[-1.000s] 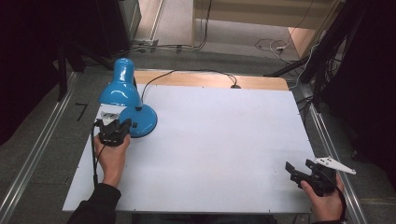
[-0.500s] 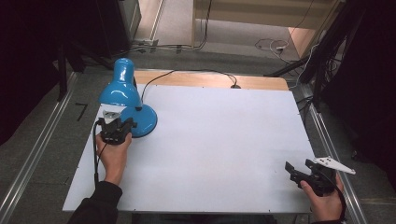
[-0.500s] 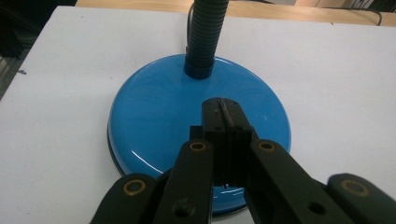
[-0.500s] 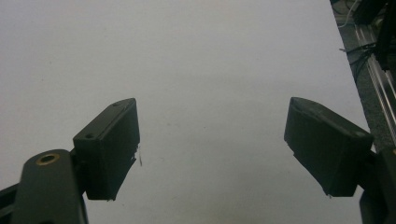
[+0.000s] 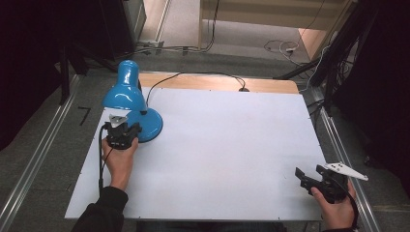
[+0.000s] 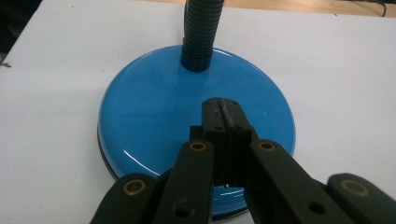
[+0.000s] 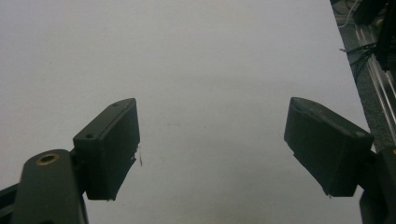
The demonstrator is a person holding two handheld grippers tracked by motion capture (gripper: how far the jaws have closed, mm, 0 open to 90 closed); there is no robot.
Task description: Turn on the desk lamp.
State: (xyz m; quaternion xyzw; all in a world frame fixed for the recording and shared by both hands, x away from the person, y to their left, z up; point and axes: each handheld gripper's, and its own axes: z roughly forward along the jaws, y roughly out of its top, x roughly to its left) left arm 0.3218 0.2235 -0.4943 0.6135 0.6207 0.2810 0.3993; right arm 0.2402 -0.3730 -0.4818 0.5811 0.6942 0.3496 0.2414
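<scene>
near the table's (image 5: 217, 145) far left corner sits the blue lamp (image 5: 130, 104); left tool (image 6: 223, 121), jaws together, hovers over its base (pressing a switch, perhaps?). right tool (image 7: 210, 144) waits apart, idle.

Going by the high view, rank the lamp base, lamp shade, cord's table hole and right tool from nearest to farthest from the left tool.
1. Lamp base: right at the left tool, far-left of the table.
2. Lamp shade: just beyond the base.
3. Cord's table hole: far edge, middle.
4. Right tool: near-right corner.
</scene>
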